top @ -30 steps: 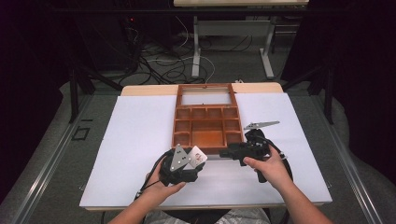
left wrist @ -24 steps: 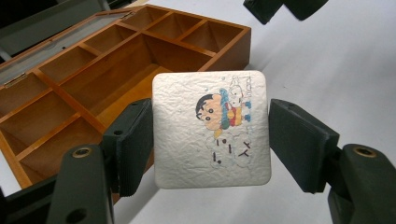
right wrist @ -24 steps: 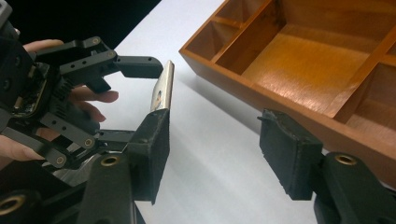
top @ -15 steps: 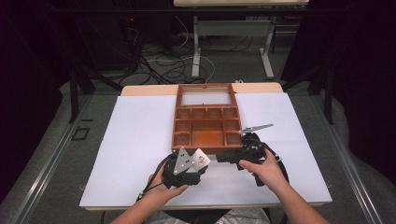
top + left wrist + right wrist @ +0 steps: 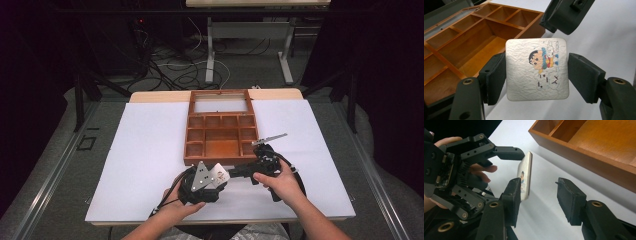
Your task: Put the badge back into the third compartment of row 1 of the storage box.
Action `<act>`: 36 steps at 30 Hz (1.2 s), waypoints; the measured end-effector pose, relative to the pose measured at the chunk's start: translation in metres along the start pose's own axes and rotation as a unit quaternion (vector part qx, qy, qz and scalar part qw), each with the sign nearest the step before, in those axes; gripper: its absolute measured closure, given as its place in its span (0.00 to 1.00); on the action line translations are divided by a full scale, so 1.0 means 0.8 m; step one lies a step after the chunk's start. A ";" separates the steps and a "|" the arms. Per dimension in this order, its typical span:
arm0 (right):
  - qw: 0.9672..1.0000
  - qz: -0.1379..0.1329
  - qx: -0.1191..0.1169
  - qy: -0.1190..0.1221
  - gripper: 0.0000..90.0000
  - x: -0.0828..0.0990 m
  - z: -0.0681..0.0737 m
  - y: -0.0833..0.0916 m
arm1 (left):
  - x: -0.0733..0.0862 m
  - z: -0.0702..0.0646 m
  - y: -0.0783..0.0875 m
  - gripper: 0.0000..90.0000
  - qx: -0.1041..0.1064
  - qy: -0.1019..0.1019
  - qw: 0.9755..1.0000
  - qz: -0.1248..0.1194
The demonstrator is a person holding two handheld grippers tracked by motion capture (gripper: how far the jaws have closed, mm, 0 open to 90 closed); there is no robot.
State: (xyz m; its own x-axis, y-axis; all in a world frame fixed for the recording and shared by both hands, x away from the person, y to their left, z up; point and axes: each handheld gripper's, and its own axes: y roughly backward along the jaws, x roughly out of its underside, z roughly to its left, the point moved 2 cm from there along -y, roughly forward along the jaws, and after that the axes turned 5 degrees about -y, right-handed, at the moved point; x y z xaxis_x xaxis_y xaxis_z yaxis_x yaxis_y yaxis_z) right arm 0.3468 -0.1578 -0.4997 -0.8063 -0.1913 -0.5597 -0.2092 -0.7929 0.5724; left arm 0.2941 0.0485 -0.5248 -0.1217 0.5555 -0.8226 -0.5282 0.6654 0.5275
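Note:
A silver square card [image 5: 536, 75] with a cartoon print stands on edge between the pads of my left gripper [image 5: 537, 82], which is shut on its two side edges. In the high view that left gripper [image 5: 219, 175] hovers just in front of the wooden tray [image 5: 190, 135]. My right gripper [image 5: 231, 172] reaches in from the right. Its jaws have just been closing, and the card [image 5: 527, 173] is between them. In the right gripper view [image 5: 539, 187] the card lies close against the left pad [image 5: 514, 195], and the right pad [image 5: 570, 200] stands well apart.
The compartmented brown tray [image 5: 499, 23] has bare sections, and its near wall [image 5: 584, 152] lies just beyond the grippers. A white sheet [image 5: 145, 150] covers the table. Desk legs and cables lie on the floor behind.
The right gripper has edged slightly left toward the card, and its jaws now sit around it. The left gripper and the card have stayed put.

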 end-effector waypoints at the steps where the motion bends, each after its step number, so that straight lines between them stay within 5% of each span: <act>1: 1.000 0.002 -0.002 -0.001 0.61 0.000 0.000 -0.001 | 0.000 -0.001 -0.001 0.37 0.001 -0.002 1.000 -0.002; 36: 0.998 0.053 -0.023 -0.004 0.78 0.010 0.007 -0.026 | -0.006 -0.025 -0.009 0.37 0.027 -0.032 0.999 -0.005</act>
State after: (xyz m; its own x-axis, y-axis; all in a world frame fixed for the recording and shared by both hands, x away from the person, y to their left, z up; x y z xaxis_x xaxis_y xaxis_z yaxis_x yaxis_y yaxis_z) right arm 0.3418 -0.1396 -0.5131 -0.8267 -0.2706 -0.4933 -0.0981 -0.7940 0.6000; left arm 0.2817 0.0317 -0.5289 -0.0605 0.5781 -0.8137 -0.4822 0.6968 0.5309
